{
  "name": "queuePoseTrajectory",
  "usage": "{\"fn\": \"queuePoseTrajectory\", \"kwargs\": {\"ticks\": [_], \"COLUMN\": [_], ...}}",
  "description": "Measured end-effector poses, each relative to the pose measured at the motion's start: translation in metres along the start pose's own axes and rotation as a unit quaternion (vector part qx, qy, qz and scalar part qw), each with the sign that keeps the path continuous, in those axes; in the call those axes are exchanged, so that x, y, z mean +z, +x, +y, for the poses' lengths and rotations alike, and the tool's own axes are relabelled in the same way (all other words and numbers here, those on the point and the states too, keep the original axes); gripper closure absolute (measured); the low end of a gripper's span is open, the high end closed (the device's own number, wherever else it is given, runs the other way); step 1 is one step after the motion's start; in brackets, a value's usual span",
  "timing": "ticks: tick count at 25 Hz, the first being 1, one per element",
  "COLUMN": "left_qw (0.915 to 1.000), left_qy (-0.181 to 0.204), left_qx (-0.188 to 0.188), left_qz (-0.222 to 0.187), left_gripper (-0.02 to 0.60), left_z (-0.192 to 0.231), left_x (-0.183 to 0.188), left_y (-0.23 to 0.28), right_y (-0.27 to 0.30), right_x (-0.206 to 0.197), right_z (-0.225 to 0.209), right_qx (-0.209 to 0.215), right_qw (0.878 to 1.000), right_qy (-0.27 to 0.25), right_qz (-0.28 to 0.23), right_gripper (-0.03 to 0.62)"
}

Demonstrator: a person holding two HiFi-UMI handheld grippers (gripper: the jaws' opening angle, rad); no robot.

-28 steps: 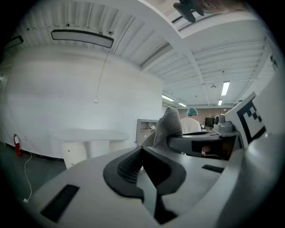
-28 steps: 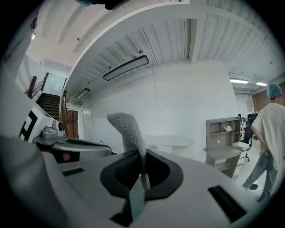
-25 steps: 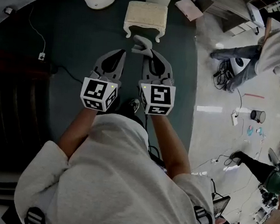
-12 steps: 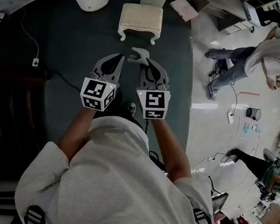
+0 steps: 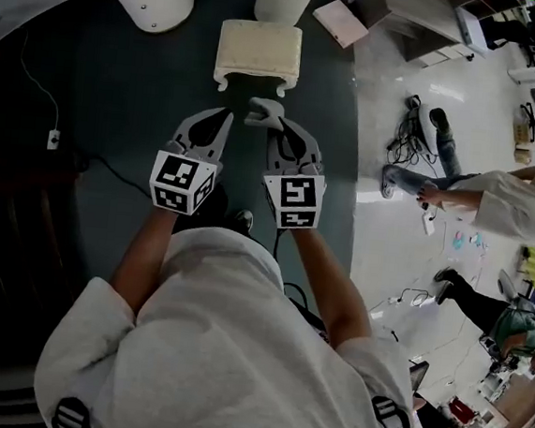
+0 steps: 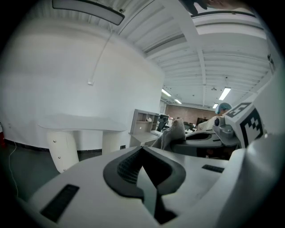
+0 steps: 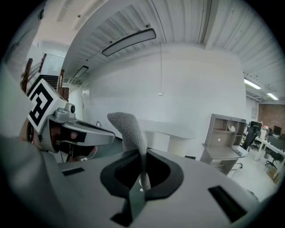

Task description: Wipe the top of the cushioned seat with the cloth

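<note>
Over the last second the cream cushioned seat (image 5: pixel 258 49) has drawn nearer the person, so I judge the approach almost done and wiping not yet begun. The left gripper (image 5: pixel 223 117) reaches forward, jaws together on nothing. Just beside it, the right gripper (image 5: pixel 278 127) pinches the grey knitted cloth (image 5: pixel 263 111), held short of the seat's near edge.
</note>
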State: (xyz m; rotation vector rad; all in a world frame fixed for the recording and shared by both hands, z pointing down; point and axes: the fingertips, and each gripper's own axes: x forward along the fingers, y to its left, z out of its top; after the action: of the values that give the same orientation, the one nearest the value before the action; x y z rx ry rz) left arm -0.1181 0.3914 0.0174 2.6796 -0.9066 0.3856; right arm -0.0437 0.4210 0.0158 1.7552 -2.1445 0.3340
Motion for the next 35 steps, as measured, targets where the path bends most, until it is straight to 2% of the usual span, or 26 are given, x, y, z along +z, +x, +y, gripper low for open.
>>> {"fn": "queuePoseTrajectory", "kwargs": {"ticks": [7, 11, 14, 18, 21, 26, 31, 35], "left_qw": [0.9994, 0.9992, 0.9988, 0.9986, 0.998, 0.9969, 0.9943, 0.9928], "left_qy": [-0.016, -0.001, -0.004, 0.0, 0.009, 0.014, -0.009, -0.024], "left_qx": [-0.021, -0.028, -0.032, -0.024, -0.018, -0.003, 0.013, 0.024], "left_qz": [0.021, 0.03, 0.036, 0.046, 0.061, 0.077, 0.106, 0.115], "left_gripper": [0.568, 0.568, 0.568, 0.568, 0.568, 0.568, 0.568, 0.568], "left_z": [0.052, 0.08, 0.104, 0.125, 0.137, 0.173, 0.197, 0.201], "left_x": [0.007, 0.016, 0.021, 0.019, 0.016, 0.02, 0.018, 0.022], "left_y": [0.03, 0.043, 0.053, 0.069, 0.085, 0.134, 0.191, 0.247], "right_y": [0.06, 0.083, 0.097, 0.119, 0.138, 0.187, 0.239, 0.278], "right_x": [0.006, 0.006, 0.006, 0.006, 0.006, 0.012, 0.006, 0.001], "right_z": [-0.005, -0.006, -0.008, -0.018, -0.027, -0.059, -0.095, -0.13], "right_qx": [0.003, 0.013, 0.018, 0.021, 0.041, 0.075, 0.11, 0.136], "right_qw": [0.999, 0.998, 0.997, 0.997, 0.996, 0.993, 0.988, 0.983], "right_qy": [0.003, -0.024, -0.035, -0.025, -0.021, -0.032, -0.024, -0.035], "right_qz": [0.037, 0.057, 0.069, 0.076, 0.077, 0.085, 0.107, 0.118], "right_gripper": [0.576, 0.576, 0.576, 0.576, 0.574, 0.574, 0.575, 0.576]}}
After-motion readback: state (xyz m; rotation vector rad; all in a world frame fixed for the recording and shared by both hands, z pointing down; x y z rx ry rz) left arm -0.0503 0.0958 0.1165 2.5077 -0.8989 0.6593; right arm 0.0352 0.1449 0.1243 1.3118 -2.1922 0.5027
